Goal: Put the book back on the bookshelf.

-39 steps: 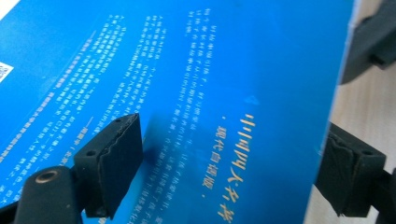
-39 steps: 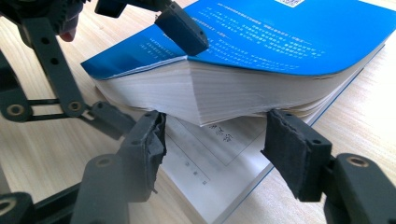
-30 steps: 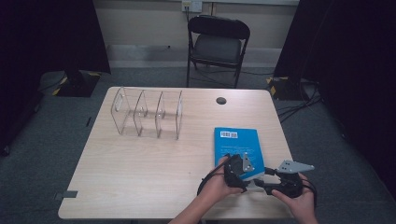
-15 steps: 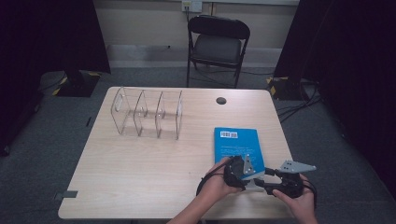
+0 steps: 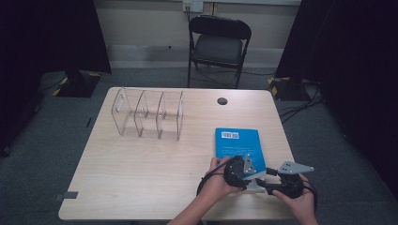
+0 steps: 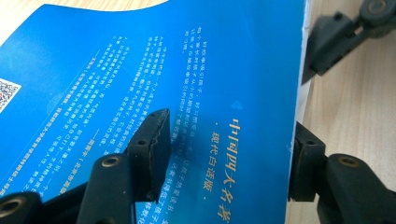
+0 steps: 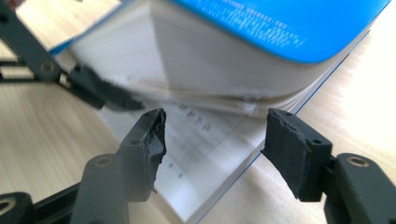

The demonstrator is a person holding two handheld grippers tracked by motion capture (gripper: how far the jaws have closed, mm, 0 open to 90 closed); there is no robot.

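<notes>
The blue book [image 5: 238,144] lies on the right part of the table [image 5: 141,178], its near end just ahead of both grippers, which sit side by side at the table's near edge. In the right gripper view the book's near corner [image 7: 233,60] is lifted: the upper block of pages and the cover curve upward, while the lowest pages lie flat on the wood.

The left gripper [image 5: 240,169] straddles that raised part. In its own view one jaw lies on the printed blue cover [image 6: 187,93] and the other sits at the book's outer edge; its jaws have just been closing, with cover and pages between them. Whether the pads already press on the book cannot be told.

The right gripper [image 5: 270,180] is just beside the left one, on its right. Its jaws stand apart, unclenched, with the flat lower pages between and beyond them; neither pad touches paper. The other gripper's black jaw shows at the book's lifted edge.

Well beyond the left gripper, toward the far left, stands a clear acrylic rack [image 5: 148,114]. A folding chair [image 5: 218,44] stands past the table.
</notes>
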